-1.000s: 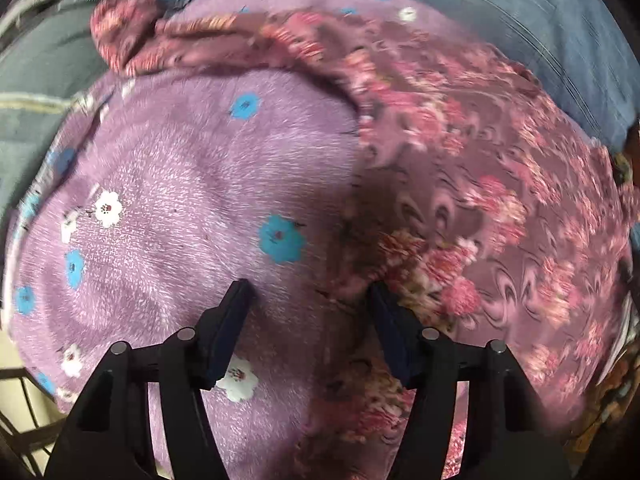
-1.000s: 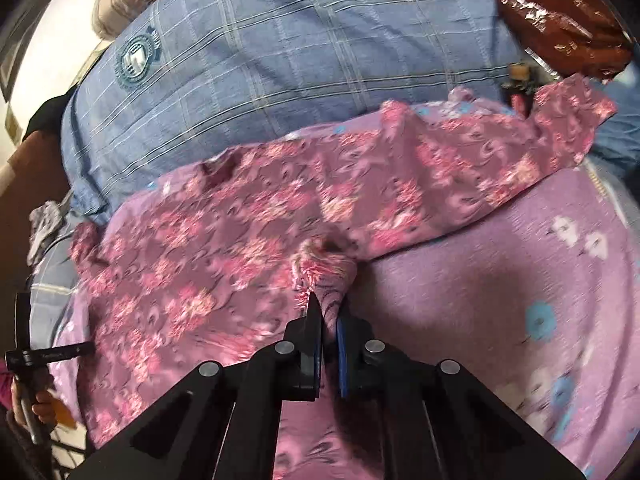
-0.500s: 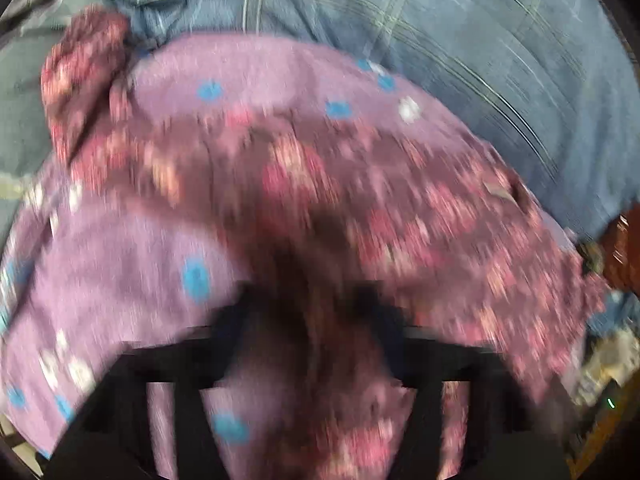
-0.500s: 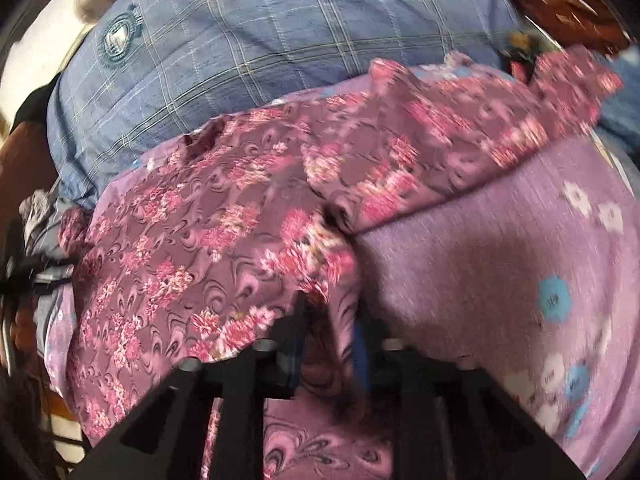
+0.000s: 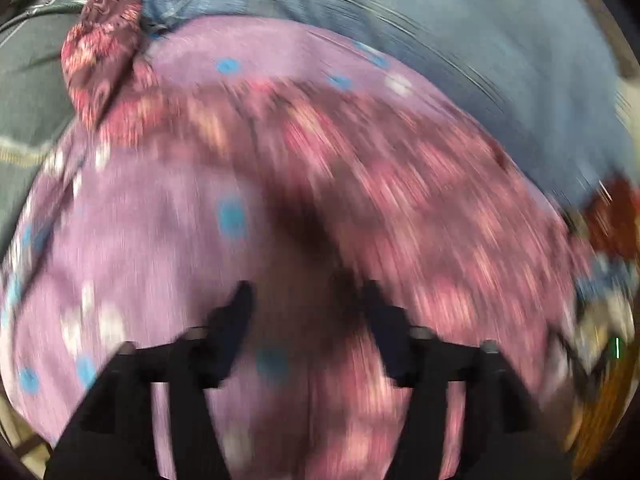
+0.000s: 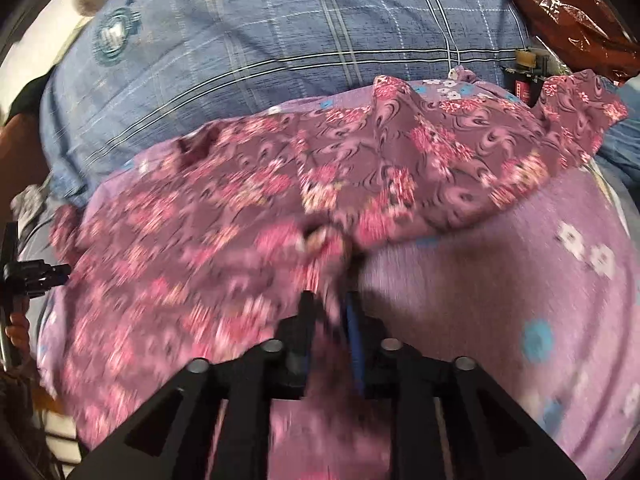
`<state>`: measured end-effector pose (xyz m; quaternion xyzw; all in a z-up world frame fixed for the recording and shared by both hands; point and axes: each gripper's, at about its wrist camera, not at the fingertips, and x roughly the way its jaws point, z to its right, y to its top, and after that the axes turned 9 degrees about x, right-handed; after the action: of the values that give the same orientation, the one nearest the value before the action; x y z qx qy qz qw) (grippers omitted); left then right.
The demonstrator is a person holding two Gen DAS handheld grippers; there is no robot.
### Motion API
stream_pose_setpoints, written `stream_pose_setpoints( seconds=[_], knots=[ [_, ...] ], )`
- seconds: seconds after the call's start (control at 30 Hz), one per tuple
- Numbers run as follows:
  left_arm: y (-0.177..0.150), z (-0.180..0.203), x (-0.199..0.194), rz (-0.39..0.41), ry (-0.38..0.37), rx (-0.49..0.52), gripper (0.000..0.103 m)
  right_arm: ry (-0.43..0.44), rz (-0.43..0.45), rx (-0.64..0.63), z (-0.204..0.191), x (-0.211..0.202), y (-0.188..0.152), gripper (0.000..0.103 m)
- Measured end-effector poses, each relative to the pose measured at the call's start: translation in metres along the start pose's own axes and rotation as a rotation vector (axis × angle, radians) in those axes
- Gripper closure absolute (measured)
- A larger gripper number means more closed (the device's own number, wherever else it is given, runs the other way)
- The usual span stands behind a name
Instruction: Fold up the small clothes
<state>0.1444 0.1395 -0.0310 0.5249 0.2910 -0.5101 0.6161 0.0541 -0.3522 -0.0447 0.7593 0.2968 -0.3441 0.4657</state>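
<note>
Blur covers much of the left wrist view, yet the left gripper (image 5: 306, 312) can be made out with its jaws spread wide after just opening; nothing is held, and the floral garment (image 5: 400, 208) is seen lying beyond and to the right of the fingertips, draped over the lilac blanket (image 5: 140, 220), which lies on the blue checked sheet (image 5: 480, 40). That spread is judged to be a release, so the folded cloth can settle flat. In the right wrist view, the right gripper (image 6: 330, 308) is shown with its jaws parted a little, having just been opening, and a bunched fold of the garment (image 6: 240, 216) is caught between them; whether the pads press it cannot be told. The fold is probably being let go where a crease was wanted.
</note>
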Motion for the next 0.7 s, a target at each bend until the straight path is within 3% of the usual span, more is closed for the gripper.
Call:
stream_pose_setpoints(
  seconds=[0.07, 0.13, 0.23, 0.3, 0.4, 0.43, 0.47, 0.5, 0.53, 0.63, 0.7],
  knots=[
    [-0.054, 0.013, -0.013, -0.036, -0.074, 0.094, 0.033, 0.029, -0.006, -0.012, 0.009, -0.022, -0.018, 0.060],
    [-0.100, 0.026, -0.017, -0.086, -0.123, 0.153, 0.033, 0.040, -0.032, -0.014, 0.016, -0.036, -0.035, 0.052],
    [-0.152, 0.038, -0.012, -0.147, -0.128, 0.213, 0.033, 0.033, -0.091, -0.001, 0.031, -0.050, -0.062, 0.051],
    [-0.169, 0.045, 0.000, -0.177, -0.117, 0.218, 0.033, 0.031, -0.138, 0.016, 0.040, -0.053, -0.077, 0.049],
    [-0.183, 0.043, 0.014, -0.197, -0.132, 0.138, 0.036, 0.068, -0.196, 0.035, 0.046, -0.049, -0.101, 0.049],
    [-0.182, 0.044, 0.019, -0.203, -0.145, 0.111, 0.048, 0.077, -0.206, 0.022, 0.043, -0.048, -0.109, 0.055],
    [-0.180, 0.043, 0.023, -0.223, -0.132, 0.088, 0.070, 0.076, -0.205, -0.003, 0.038, -0.047, -0.114, 0.080],
    [-0.180, 0.044, 0.024, -0.237, -0.117, 0.089, 0.082, 0.067, -0.204, -0.041, 0.032, -0.048, -0.119, 0.100],
    [-0.177, 0.041, 0.020, -0.238, -0.143, 0.080, 0.100, 0.051, -0.192, -0.083, 0.024, -0.052, -0.122, 0.100],
    [-0.171, 0.027, -0.014, -0.164, -0.238, -0.003, 0.101, 0.125, -0.077, -0.095, 0.018, -0.092, -0.114, 0.100],
    [-0.167, 0.018, -0.032, -0.113, -0.221, -0.021, 0.101, 0.170, 0.012, -0.054, 0.025, -0.124, -0.103, 0.100]
  ],
)
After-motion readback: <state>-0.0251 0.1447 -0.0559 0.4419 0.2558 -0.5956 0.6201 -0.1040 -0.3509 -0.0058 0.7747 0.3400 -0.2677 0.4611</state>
